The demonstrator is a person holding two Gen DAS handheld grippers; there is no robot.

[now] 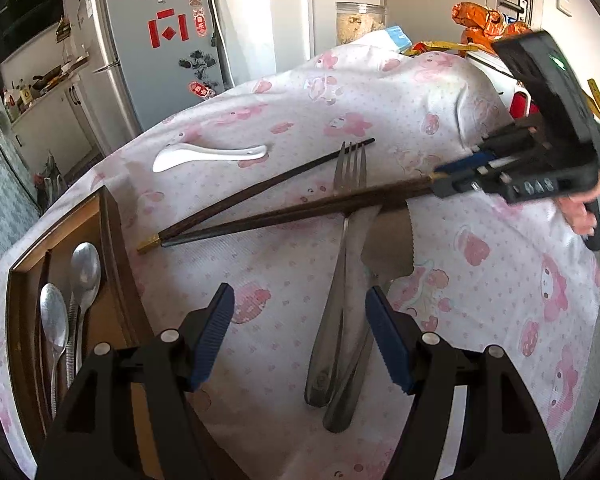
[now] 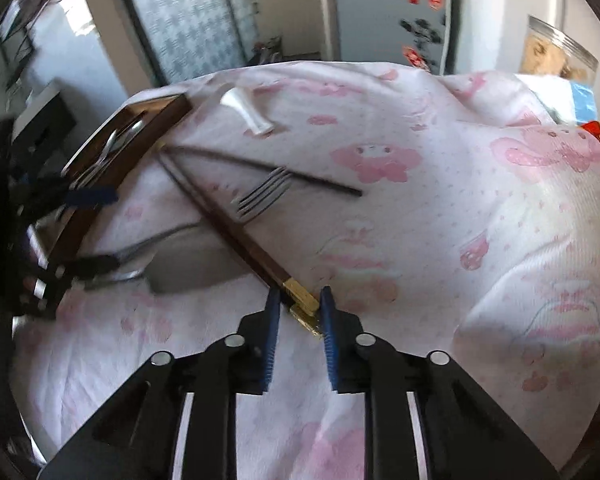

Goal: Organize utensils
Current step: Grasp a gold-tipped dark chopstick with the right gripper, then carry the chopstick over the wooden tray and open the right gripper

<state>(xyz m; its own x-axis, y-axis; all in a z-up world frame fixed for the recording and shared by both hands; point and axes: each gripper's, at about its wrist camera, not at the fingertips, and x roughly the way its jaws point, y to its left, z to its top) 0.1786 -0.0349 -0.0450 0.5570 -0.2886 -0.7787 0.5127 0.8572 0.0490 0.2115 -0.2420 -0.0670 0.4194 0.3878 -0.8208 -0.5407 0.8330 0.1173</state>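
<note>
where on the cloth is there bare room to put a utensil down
Bare cloth lies between the tray and the fork, in front of the left tool, and right of the knife. The middle is crowded: chopsticks cross fork and knife. The white spoon takes the far left.

Bright daylight washes both views, strongest from the right, bleaching the pink-printed tablecloth [image 2: 532, 216] there. Glare streaks the fridge [image 1: 140, 56] door. The right wrist view is smeared by motion blur, worst at far left; the left wrist view is sharp. Fisheye bending and dark vignettes ring every edge
</note>
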